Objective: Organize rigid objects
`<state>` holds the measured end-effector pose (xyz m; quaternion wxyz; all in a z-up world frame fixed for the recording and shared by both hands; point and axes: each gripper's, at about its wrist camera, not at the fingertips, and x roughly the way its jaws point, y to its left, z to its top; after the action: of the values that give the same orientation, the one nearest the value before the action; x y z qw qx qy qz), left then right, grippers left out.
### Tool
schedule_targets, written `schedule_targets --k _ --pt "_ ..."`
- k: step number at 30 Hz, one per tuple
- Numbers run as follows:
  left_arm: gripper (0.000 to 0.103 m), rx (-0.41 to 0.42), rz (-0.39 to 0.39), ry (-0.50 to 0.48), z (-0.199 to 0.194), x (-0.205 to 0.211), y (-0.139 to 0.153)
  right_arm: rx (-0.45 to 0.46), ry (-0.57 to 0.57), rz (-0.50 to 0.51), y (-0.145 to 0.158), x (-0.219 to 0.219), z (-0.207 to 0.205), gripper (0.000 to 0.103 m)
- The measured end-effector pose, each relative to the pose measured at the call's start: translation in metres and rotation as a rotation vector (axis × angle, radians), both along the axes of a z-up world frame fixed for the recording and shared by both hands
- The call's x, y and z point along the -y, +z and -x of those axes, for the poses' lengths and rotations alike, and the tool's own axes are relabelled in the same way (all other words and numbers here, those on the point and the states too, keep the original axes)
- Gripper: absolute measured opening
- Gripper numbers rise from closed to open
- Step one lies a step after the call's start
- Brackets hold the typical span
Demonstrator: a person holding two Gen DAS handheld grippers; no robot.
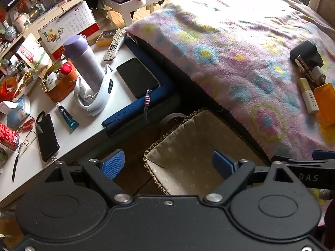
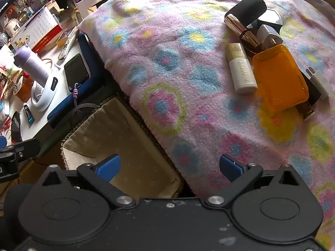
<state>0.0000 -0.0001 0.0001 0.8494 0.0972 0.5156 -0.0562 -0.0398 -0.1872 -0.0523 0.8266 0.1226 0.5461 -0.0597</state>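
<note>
Both tools hang wide open with nothing between the pads: left tool (image 1: 168, 164) over the fabric-lined basket (image 1: 194, 146), right tool (image 2: 169, 166) at the fleece blanket's (image 2: 178, 67) edge. Orange box (image 2: 280, 77), white tube (image 2: 240, 71) and white charger plug (image 2: 319, 81) sit clustered, touching, on the blanket.

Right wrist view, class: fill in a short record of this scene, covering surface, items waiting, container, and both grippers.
surface: pink fleece blanket with coloured circles
items waiting: translucent orange plastic box, white and gold cylindrical tube, black cylinder, white plug adapter, clustered together on the blanket
container: beige fabric-lined basket, beside the blanket's edge, nothing seen inside
left gripper: open, empty, above the basket
right gripper: open, empty
</note>
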Motion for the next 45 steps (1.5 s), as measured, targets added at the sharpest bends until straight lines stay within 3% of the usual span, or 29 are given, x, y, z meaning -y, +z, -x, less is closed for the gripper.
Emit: schedule_targets --k 45 --pt "0.088 -0.019 0.005 -0.014 0.002 0.003 -0.004 -0.048 0.019 -0.021 -0.013 -0.001 -0.005 0.102"
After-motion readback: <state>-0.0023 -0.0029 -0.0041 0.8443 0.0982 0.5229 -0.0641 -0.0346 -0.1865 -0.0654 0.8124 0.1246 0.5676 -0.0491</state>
